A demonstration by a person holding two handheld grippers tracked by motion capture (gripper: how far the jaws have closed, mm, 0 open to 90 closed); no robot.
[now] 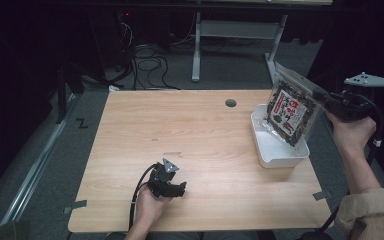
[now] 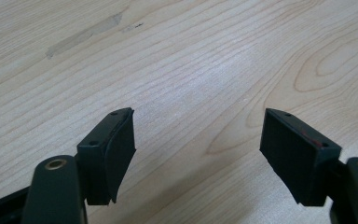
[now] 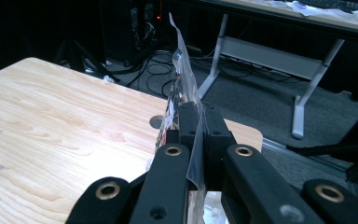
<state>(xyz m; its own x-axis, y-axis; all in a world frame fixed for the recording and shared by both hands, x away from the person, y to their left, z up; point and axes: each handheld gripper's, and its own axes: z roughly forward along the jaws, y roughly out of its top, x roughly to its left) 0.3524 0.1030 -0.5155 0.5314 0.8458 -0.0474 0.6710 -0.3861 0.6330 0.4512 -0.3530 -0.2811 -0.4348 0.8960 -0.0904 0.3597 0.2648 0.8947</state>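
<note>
A clear snack packet (image 1: 291, 107) with a dark, red and white label hangs tilted over a white tray (image 1: 275, 155) at the table's right side. My right gripper (image 1: 330, 102) is shut on the packet's right edge. In the right gripper view the foil edge (image 3: 182, 70) rises thin between the closed jaws of the right gripper (image 3: 198, 123). My left gripper (image 1: 172, 186) rests in a hand near the table's front edge. In the left gripper view the left gripper (image 2: 198, 140) stands open over bare wood, with nothing between its pads.
The wooden table (image 1: 180, 130) has a cable hole (image 1: 230, 103) near its far edge. Tape marks sit at the front corners. Beyond the table lie cables (image 1: 150, 65) on the floor and the legs of another desk (image 1: 196, 50).
</note>
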